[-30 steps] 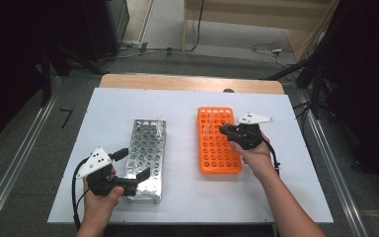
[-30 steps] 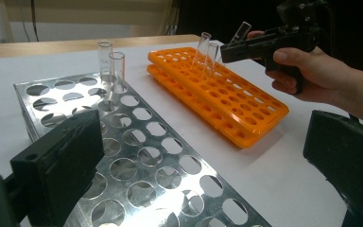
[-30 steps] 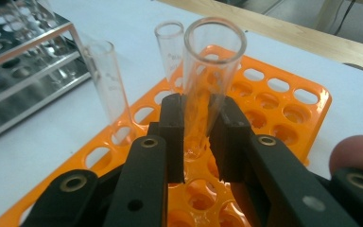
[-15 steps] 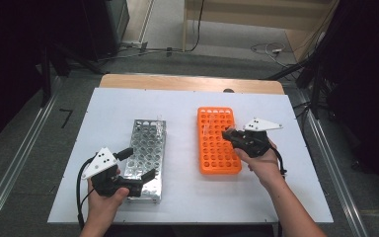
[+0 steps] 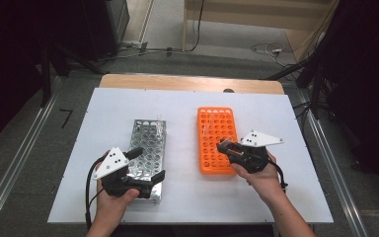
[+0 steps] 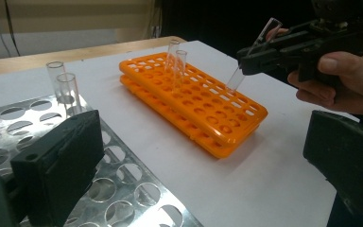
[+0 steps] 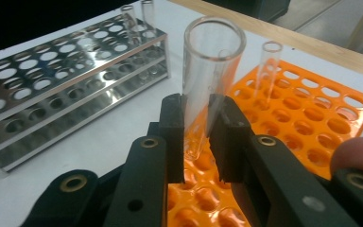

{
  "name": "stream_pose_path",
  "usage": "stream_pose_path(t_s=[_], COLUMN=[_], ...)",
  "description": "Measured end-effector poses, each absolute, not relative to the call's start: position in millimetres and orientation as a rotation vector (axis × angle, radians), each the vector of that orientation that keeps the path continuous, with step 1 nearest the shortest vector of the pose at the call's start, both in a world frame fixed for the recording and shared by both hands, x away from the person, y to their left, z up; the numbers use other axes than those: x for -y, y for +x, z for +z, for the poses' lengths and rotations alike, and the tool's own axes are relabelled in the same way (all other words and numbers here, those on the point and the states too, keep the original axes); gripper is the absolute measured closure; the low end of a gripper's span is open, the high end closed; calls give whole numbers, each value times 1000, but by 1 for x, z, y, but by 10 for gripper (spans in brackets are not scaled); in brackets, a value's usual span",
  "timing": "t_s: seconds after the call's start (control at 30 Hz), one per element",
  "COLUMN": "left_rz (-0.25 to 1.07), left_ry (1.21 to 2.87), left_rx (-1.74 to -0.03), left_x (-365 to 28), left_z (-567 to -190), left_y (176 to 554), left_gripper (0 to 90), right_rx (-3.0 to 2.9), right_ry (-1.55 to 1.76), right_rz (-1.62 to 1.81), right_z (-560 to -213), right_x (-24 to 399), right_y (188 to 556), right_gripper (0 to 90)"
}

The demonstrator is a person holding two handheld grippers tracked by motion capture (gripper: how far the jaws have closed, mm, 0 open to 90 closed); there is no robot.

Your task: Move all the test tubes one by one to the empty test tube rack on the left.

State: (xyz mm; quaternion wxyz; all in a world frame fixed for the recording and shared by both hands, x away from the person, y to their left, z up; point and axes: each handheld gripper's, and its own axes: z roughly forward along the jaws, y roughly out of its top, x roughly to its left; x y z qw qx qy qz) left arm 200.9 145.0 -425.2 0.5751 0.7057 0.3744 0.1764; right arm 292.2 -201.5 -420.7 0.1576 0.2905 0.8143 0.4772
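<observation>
My right gripper (image 7: pixel 196 118) is shut on a clear glass test tube (image 7: pixel 208 71), which stands upright between its pads. It hovers over the near end of the orange rack (image 5: pixel 217 138). From the left gripper view the same tube (image 6: pixel 253 52) tilts down toward the rack's holes. Two more tubes (image 6: pixel 177 59) stand at the orange rack's far end. My left gripper (image 5: pixel 145 165) is open at the near end of the metal rack (image 5: pixel 148 143), with nothing gripped. Two tubes (image 6: pixel 64 87) stand in the metal rack's far end.
Both racks lie side by side on a white tabletop (image 5: pixel 177 108), with bare surface between them and along the front edge. A wooden strip (image 5: pixel 187 83) runs along the table's far edge. Dark equipment and cables sit on the floor beyond.
My right gripper has carried the tube from the middle of the orange rack toward its near end. My left gripper has shifted only slightly by the metal rack.
</observation>
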Motion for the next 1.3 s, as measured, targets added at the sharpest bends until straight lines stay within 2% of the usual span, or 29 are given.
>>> stream_pose_path(t_s=[0.47, 0.8, 1.1, 1.3], left_rz=[365, 325, 287, 273], left_ry=[1710, 1721, 1758, 1763], left_rx=[-803, -766, -750, -717], left_x=[-101, -80, -67, -60], left_z=[-415, -414, -421, -422], left_y=[210, 216, 213, 209], left_gripper=[0, 47, 216, 381], right_rx=[-2394, -2443, -2488, -2511], right_ry=[759, 701, 651, 633], right_rz=[1386, 1402, 1394, 1387], right_z=[-425, -432, -437, -440], right_x=[195, 183, 169, 162], right_y=[256, 240, 232, 229], right_gripper=[738, 737, 737, 737])
